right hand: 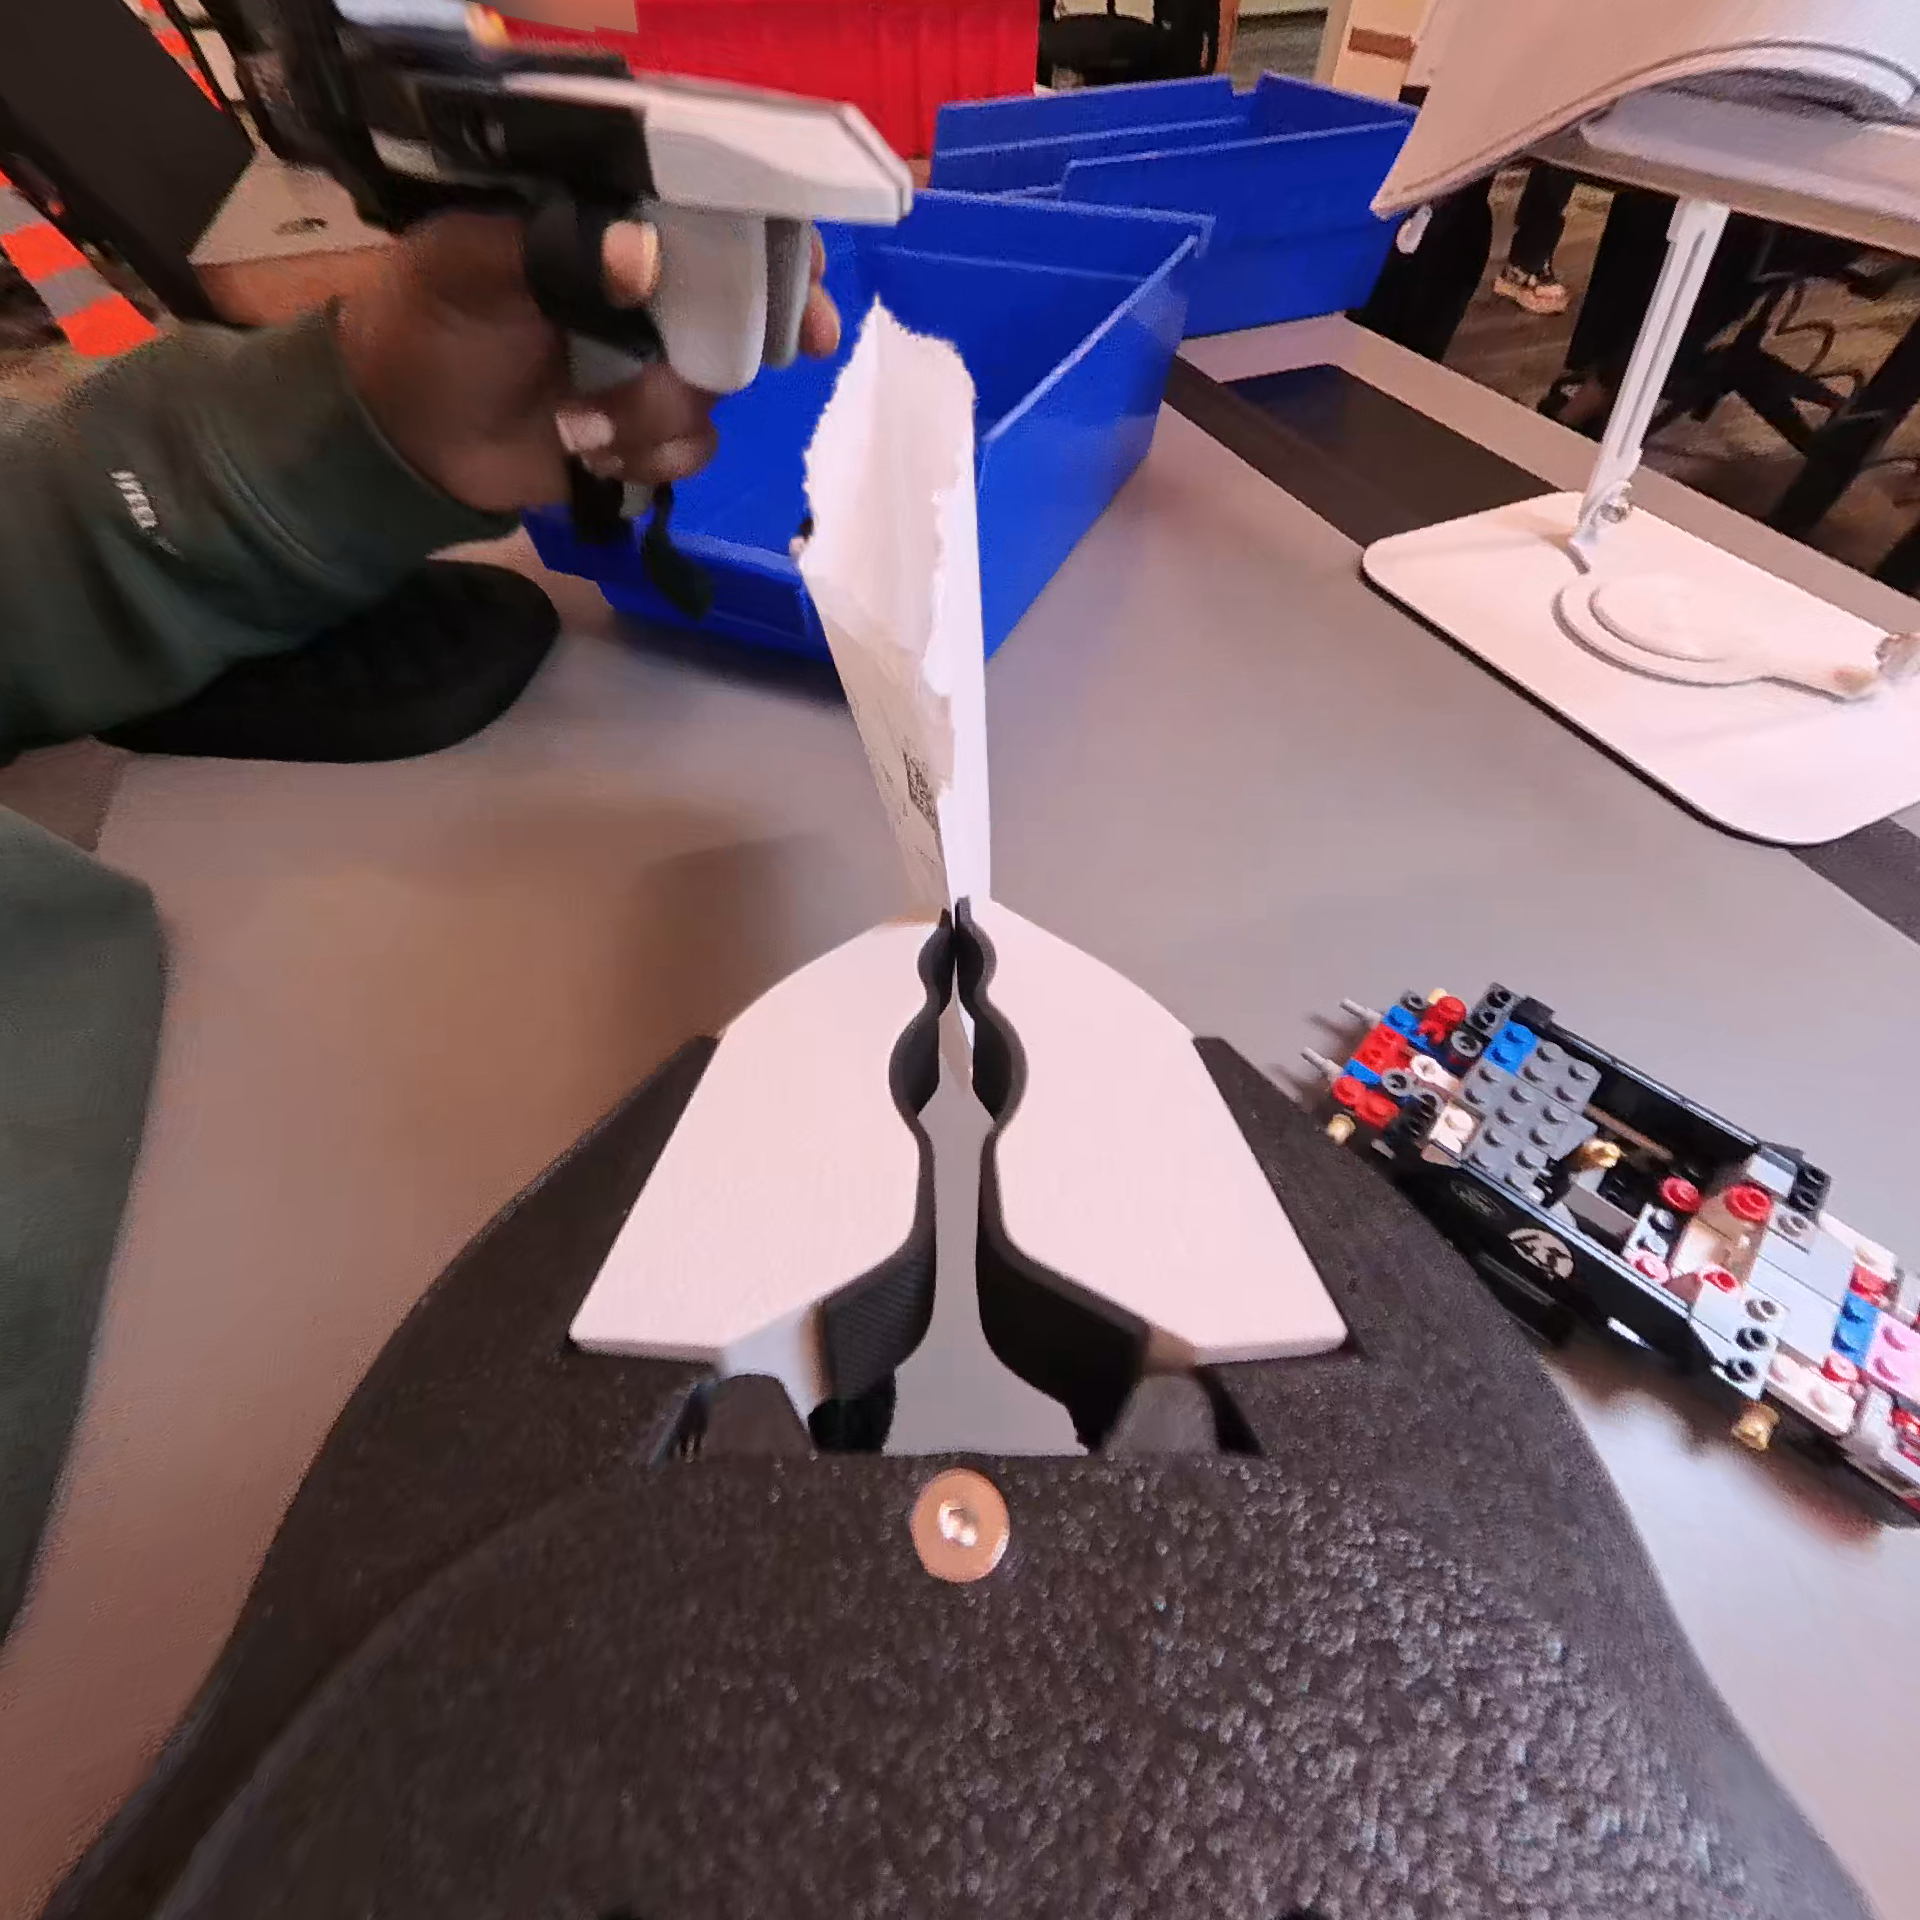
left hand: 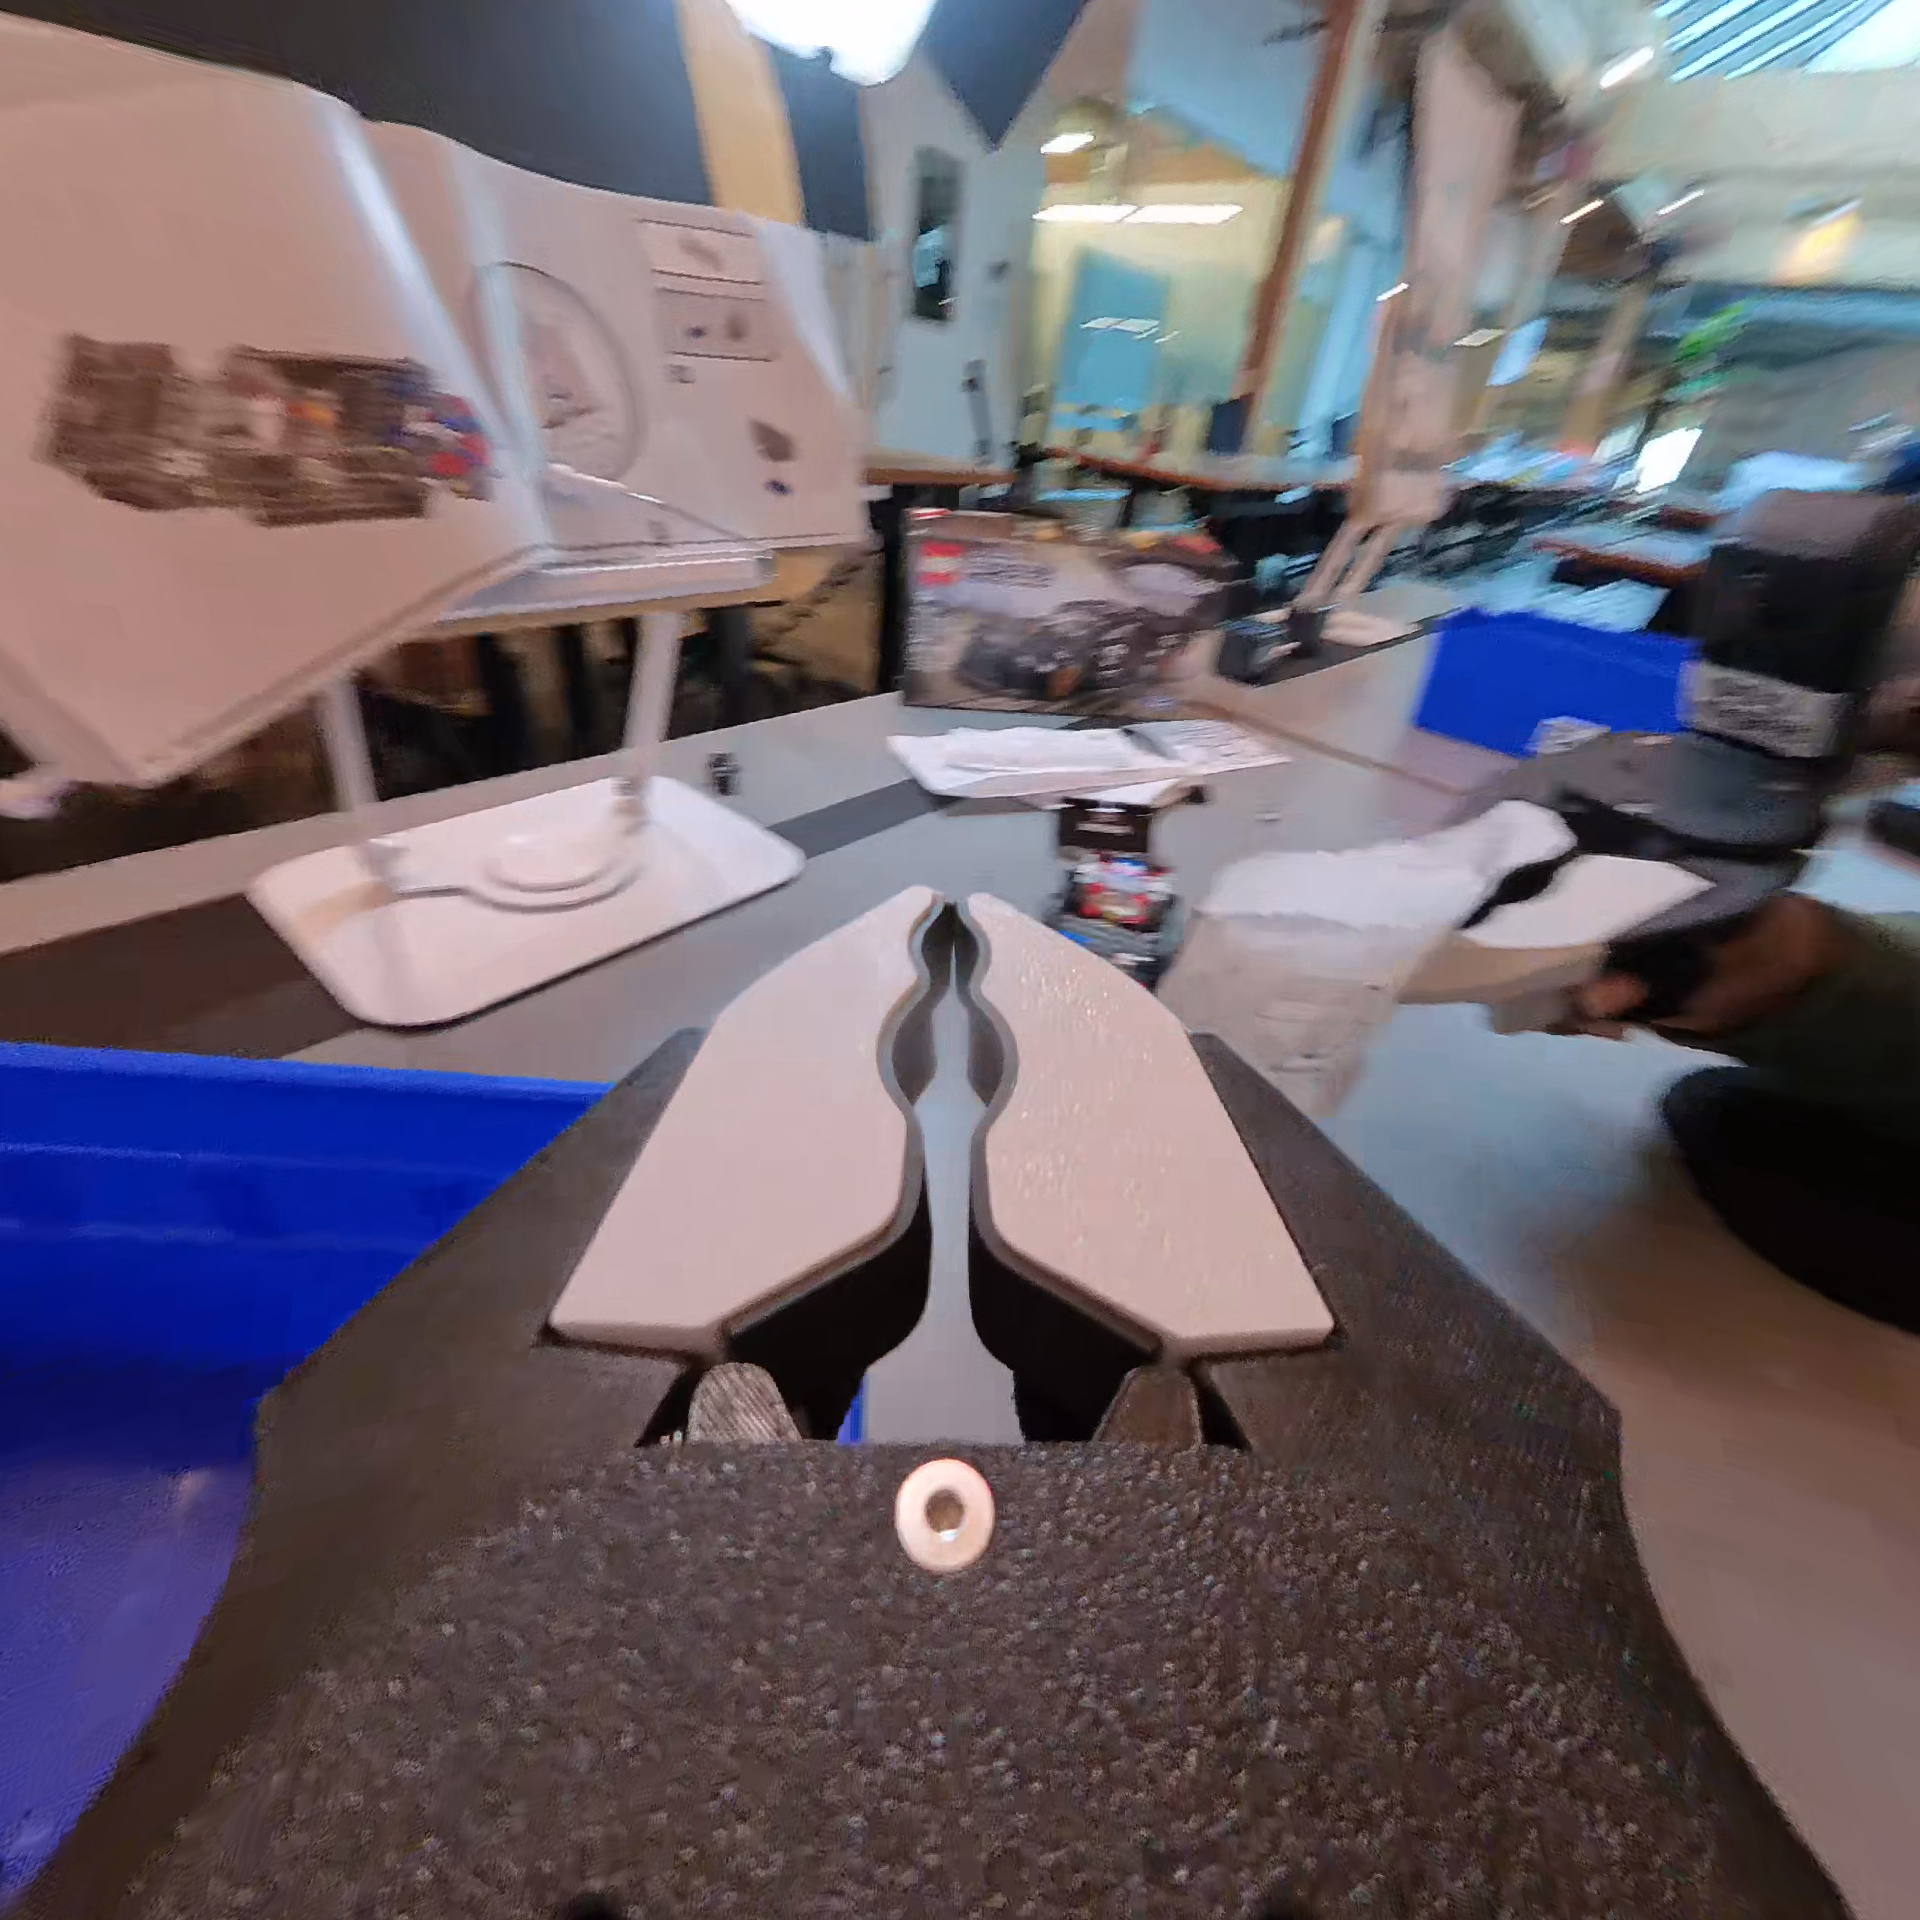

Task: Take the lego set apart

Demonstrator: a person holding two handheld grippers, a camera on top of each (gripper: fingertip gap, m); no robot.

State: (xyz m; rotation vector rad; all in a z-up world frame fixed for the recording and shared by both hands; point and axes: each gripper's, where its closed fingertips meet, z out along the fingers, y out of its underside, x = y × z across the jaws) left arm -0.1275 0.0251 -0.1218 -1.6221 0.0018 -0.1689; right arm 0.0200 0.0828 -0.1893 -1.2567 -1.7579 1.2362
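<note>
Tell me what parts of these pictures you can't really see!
- Lego car: its near end is cut off by the right edge of the right wrist view; in the left wrist view it is blurred and half behind the left gripper.
- Paper bag held by the right gripper: nothing shows what is inside.
- Blue bin: its inside is blurred and cut off by the left edge.

A small, partly built toy car made of black, grey, red, blue and pink plastic bricks (right hand: 1621, 1216) lay flat on the grey table. Its open top showed studs, and no gripper touched it.
</note>
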